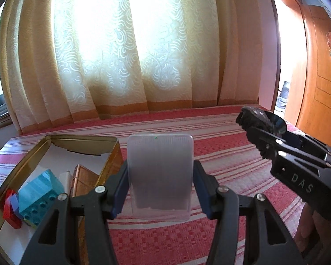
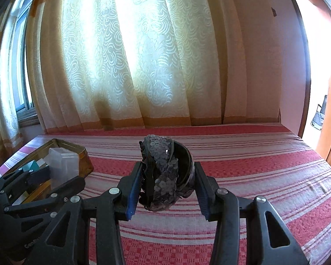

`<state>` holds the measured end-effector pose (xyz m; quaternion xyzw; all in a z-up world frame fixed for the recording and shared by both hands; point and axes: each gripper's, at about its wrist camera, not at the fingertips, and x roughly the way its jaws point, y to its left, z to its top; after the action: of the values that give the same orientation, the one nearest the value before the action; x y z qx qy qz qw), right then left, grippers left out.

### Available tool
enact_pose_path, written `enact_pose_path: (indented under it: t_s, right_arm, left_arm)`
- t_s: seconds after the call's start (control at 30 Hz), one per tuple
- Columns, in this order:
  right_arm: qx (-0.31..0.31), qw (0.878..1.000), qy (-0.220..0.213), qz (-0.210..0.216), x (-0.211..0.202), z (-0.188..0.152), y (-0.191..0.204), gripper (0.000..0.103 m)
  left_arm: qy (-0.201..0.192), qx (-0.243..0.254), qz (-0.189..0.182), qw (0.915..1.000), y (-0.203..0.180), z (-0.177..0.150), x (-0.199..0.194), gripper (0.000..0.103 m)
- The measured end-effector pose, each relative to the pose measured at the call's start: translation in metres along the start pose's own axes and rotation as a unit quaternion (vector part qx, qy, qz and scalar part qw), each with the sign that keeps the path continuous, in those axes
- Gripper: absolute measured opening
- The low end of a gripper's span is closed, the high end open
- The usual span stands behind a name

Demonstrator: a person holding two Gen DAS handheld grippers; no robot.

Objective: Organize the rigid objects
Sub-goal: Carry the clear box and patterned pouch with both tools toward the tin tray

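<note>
My left gripper (image 1: pixel 160 176) is shut on a frosted translucent plastic case (image 1: pixel 160 172), held upright above the bed, just right of an open gold tin box (image 1: pixel 83 137). The tin holds a teal toy block (image 1: pixel 38 190), a red piece (image 1: pixel 10 212) and a brown box (image 1: pixel 83 180). My right gripper (image 2: pixel 168 174) is shut on a black sequined hair accessory (image 2: pixel 163 172) and holds it above the bed. That gripper shows at the right of the left wrist view (image 1: pixel 260 128). The left gripper with the case (image 2: pixel 64 165) and the tin (image 2: pixel 83 152) show at the left of the right wrist view.
A red and white striped bedspread (image 2: pixel 242 165) covers the bed. A cream patterned curtain (image 1: pixel 132 55) hangs behind it over a bright window. A wooden door (image 1: pixel 315 66) and an open doorway stand at the right.
</note>
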<state>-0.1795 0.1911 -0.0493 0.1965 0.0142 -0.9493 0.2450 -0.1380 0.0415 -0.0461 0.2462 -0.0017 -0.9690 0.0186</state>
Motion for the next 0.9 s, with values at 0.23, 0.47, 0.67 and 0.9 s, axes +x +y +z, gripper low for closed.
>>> enact_pose_path:
  t_s: [0.23,0.47,0.67,0.9]
  right_arm:
    - [-0.027,0.999,-0.033,-0.017,-0.015,-0.002,0.012,0.047]
    - [-0.029,0.998,-0.051,-0.024,-0.022,-0.002,0.013,0.047]
    - [-0.025,0.998,-0.053,-0.027,-0.025,-0.003,0.015,0.047]
    - [-0.030,0.998,-0.055,-0.026,-0.030,-0.006,0.019,0.047]
  left_arm:
    - [-0.026,0.001,0.003,0.9997,0.004,-0.004,-0.017,0.055]
    - [-0.030,-0.001,-0.003,0.9995,0.007,-0.007,-0.024,0.055]
    - [-0.030,-0.002,-0.008,0.9995,0.008,-0.008,-0.027,0.054]
    - [-0.030,-0.002,-0.011,0.9995,0.008,-0.010,-0.031,0.055]
